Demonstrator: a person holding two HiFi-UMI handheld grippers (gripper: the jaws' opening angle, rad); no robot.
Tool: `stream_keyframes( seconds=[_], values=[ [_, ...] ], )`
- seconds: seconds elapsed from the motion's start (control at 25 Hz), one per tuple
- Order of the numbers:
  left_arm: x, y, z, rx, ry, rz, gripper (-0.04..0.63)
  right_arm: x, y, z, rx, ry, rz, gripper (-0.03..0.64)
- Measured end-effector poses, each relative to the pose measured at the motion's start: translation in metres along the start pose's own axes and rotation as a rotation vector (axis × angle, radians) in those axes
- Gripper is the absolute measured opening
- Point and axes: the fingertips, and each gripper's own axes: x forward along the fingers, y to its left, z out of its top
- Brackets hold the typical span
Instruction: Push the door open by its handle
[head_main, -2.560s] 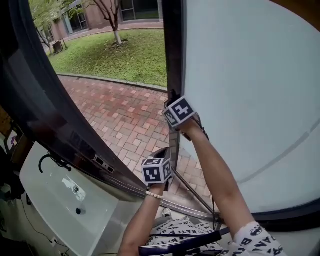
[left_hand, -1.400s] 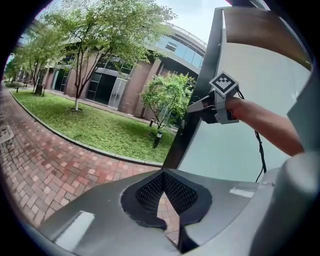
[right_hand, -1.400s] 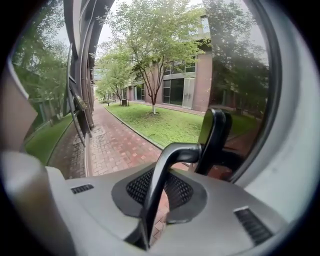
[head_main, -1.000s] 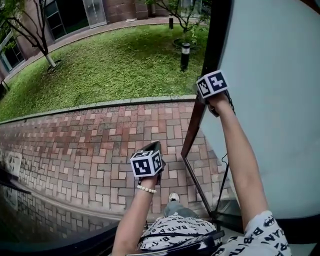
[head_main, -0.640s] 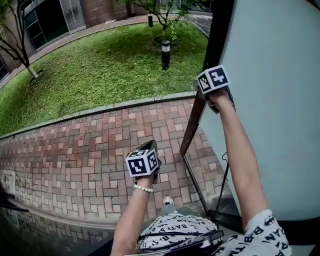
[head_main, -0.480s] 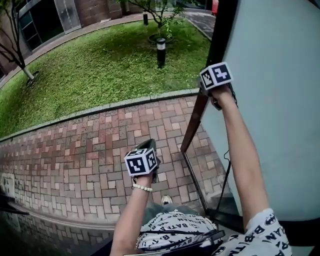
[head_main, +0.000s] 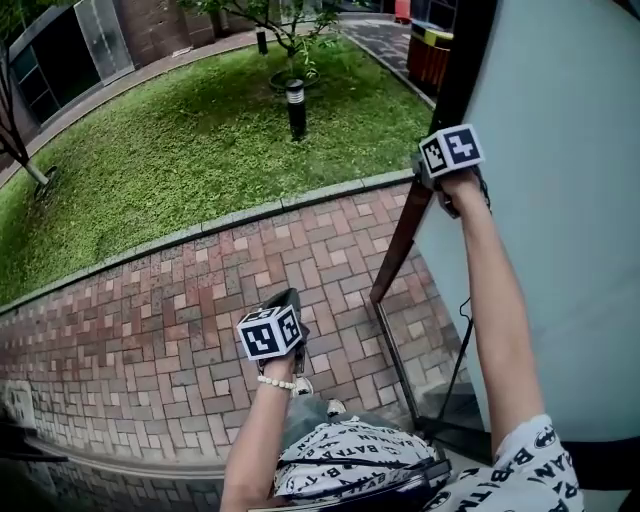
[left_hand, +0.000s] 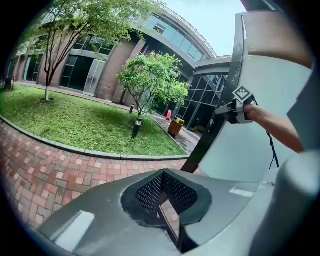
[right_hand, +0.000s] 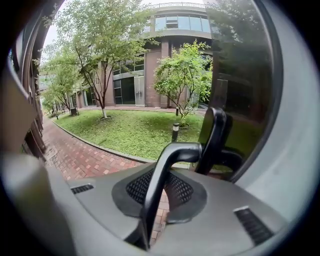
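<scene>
The door (head_main: 540, 220) is a pale frosted panel in a dark frame (head_main: 404, 243), standing at the right and swung outward over the paving. My right gripper (head_main: 436, 172) is held high against the frame edge, shut on the black door handle (right_hand: 169, 162). That bar runs between the jaws up to its mount (right_hand: 213, 135) on the door. The left gripper view shows the right gripper (left_hand: 233, 107) at the door (left_hand: 235, 150) too. My left gripper (head_main: 286, 298) hangs low over the bricks, apart from the door. Its jaws (left_hand: 165, 202) are shut with nothing in them.
Red brick paving (head_main: 170, 300) spreads out below, edged by a stone kerb and a lawn (head_main: 180, 130). A lamp bollard (head_main: 295, 106), a small tree (left_hand: 150, 80) and a bin (head_main: 430, 55) stand beyond. A cable (head_main: 456, 360) hangs beside the door.
The door has swung further outward and the view has turned right, bringing the bin and more lawn into sight. The right gripper stays on the handle; the left gripper has drifted slightly down and left.
</scene>
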Motion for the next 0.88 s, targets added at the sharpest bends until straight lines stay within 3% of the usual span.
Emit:
stream_keyframes(
  seconds=[0.44, 0.88],
  values=[
    [0.022, 0.004, 0.005, 0.014, 0.032, -0.01, -0.014, -0.008, -0.071, -0.012, 0.06, 0.002, -0.056, 0.041],
    [0.022, 0.009, 0.008, 0.01, 0.037, -0.005, -0.014, -0.011, -0.075, -0.013, 0.037, 0.035, -0.093, 0.051]
  ],
)
